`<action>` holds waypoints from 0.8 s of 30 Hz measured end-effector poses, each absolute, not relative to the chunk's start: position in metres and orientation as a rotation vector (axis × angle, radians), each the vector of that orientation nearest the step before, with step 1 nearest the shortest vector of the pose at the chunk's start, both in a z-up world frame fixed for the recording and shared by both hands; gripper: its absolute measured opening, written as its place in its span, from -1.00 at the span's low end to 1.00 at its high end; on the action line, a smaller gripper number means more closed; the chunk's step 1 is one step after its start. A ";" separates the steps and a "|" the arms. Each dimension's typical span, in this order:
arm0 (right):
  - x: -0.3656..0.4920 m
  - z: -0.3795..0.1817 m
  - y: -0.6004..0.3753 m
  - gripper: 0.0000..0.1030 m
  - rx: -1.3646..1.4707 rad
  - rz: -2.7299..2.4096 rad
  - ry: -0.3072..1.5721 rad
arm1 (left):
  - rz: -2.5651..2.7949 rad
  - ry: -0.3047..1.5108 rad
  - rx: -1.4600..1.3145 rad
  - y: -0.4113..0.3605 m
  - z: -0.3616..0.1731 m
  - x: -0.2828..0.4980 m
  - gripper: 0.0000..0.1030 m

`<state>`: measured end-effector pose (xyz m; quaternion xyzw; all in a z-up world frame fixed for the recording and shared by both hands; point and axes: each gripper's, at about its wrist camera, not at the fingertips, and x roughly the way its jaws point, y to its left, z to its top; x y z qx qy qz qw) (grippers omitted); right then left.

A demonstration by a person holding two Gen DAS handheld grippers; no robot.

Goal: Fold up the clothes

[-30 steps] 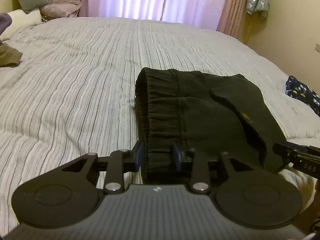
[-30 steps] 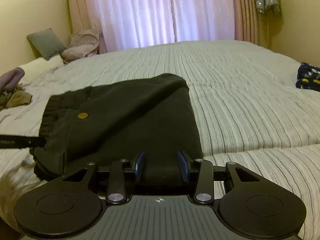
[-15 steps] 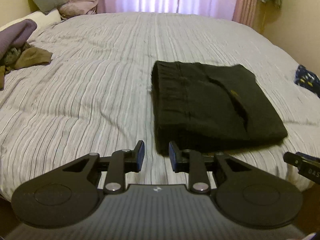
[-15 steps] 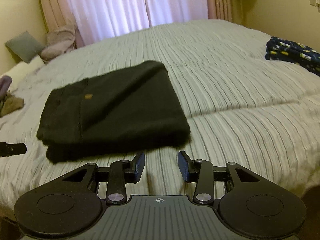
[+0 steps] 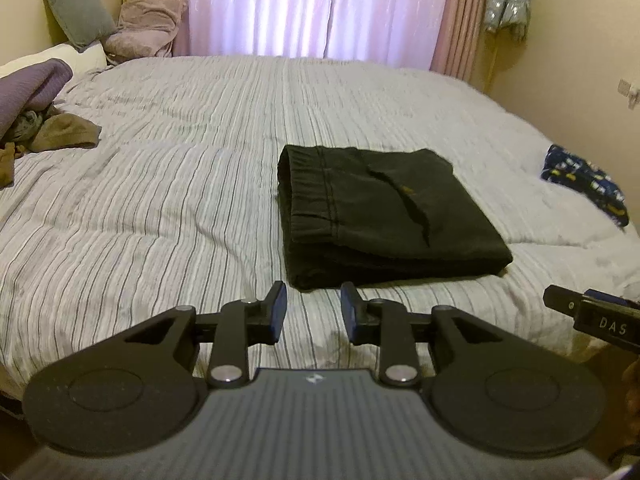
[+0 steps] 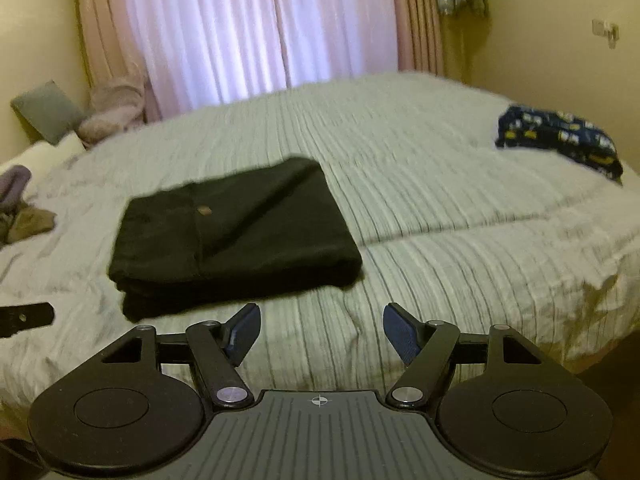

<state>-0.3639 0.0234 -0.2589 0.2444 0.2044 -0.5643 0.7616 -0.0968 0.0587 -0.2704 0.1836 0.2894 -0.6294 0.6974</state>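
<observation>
I see the black trousers [image 5: 384, 208] folded into a neat rectangle at frame centre on the bed [image 5: 160, 208]. My left tool [image 5: 312, 306] gapes slightly, my right tool [image 6: 322, 330] wide; both hold nothing.

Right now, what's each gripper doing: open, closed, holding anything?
Left gripper: open, holding nothing, short of the folded black pants.
Right gripper: open wide, holding nothing, over the striped bedspread.

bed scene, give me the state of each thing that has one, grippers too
black pants: folded into a flat rectangle, lying on the bed
left gripper: open, holds nothing
right gripper: open wide, holds nothing
navy patterned garment: folded, near the bed's right edge
pile of clothes: unfolded, heaped
curtains: drawn shut
</observation>
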 end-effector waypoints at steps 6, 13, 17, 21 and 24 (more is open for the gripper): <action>-0.360 -0.254 0.033 0.38 0.534 -1.216 0.411 | -1.422 0.672 0.364 0.067 -0.274 -0.085 -0.51; -0.345 -0.278 0.010 0.38 0.647 -1.170 0.392 | -1.392 0.770 0.326 0.054 -0.300 -0.059 -0.51; -0.338 -0.298 -0.012 0.38 0.734 -1.098 0.349 | -1.389 0.819 0.269 0.041 -0.318 -0.039 -0.53; -0.344 -0.305 -0.034 0.38 0.800 -1.013 0.173 | -1.401 0.835 0.231 0.016 -0.332 -0.018 -0.56; -0.347 -0.301 -0.062 0.38 0.810 -0.952 0.047 | -1.426 0.838 0.194 -0.016 -0.333 -0.001 -0.57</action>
